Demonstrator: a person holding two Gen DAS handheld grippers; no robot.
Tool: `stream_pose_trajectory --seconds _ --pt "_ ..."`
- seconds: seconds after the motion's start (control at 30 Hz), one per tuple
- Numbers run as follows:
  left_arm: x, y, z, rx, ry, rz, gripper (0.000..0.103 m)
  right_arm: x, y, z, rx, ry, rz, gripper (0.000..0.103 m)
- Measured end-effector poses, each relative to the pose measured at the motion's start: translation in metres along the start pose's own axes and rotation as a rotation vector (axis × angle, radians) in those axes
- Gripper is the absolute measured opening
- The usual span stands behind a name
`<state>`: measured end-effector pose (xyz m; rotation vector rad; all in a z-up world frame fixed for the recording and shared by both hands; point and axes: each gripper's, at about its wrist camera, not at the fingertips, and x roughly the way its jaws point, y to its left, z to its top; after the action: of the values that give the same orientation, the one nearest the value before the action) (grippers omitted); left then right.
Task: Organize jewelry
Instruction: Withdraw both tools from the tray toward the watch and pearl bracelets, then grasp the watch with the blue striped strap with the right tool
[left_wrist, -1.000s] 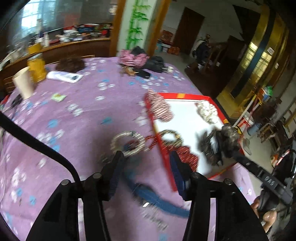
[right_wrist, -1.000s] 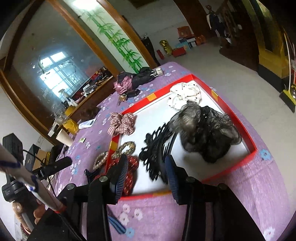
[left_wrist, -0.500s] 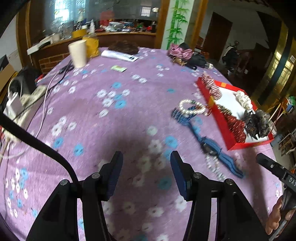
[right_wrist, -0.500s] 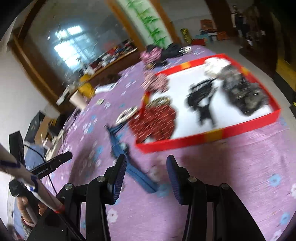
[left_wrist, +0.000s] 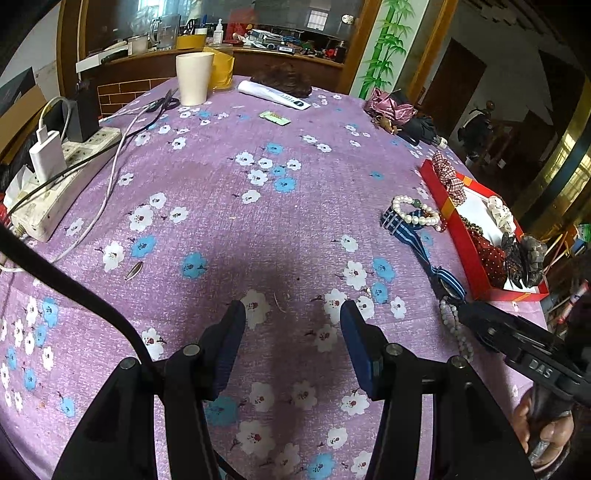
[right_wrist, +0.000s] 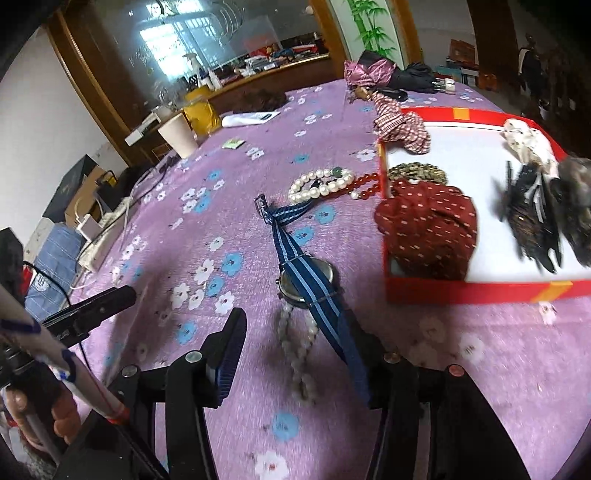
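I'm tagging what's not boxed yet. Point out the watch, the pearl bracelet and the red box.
watch (right_wrist: 306, 277): right wrist view, on its round case.
pearl bracelet (right_wrist: 320, 186): right wrist view, on the pearls of its near side.
red box (right_wrist: 461, 291): right wrist view, on its near wall.

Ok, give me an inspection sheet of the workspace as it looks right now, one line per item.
Surface: purple floral tablecloth.
Job's things: blue striped watch, pearl bracelet, red bead bracelet and pale bead strand on the cloth; red tray holding scrunchies and dark hair clips.
Clutter: paper cup, scissors, folded umbrellas.
Grippers: left gripper open over bare cloth; right gripper open, jaws just widened, the watch strap and bead strand between them, not pinched.
Cables: power strip with charger and white cord.
Surroundings: wooden counter, mirror, bamboo wall panel.
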<state>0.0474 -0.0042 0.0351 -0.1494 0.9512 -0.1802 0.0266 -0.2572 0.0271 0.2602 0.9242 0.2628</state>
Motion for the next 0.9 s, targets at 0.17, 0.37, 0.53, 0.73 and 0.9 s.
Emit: stream_pose_trajectory --seconds 0.17,0.37,0.53,0.73,0.9 --pt "0.002 -0.002 0.001 0.007 0.0 -0.005 0.052 0.016 0.008 0.01 -0.042 0.009 -0.044 0.061" --pt "0.002 -0.004 0.001 0.012 0.001 -0.009 0.052 0.026 0.013 0.017 -0.071 0.015 -0.099 0.061" --pt "-0.002 -0.004 0.001 0.006 -0.001 -0.025 0.052 0.035 0.017 0.021 -0.092 0.018 -0.167 0.061" --pt "-0.009 -0.003 0.002 0.014 -0.008 -0.03 0.052 0.042 0.024 0.025 -0.129 0.016 -0.216 0.061" --pt "-0.014 0.0 0.008 0.021 -0.01 -0.025 0.052 0.043 0.035 0.02 -0.212 0.023 -0.254 0.046"
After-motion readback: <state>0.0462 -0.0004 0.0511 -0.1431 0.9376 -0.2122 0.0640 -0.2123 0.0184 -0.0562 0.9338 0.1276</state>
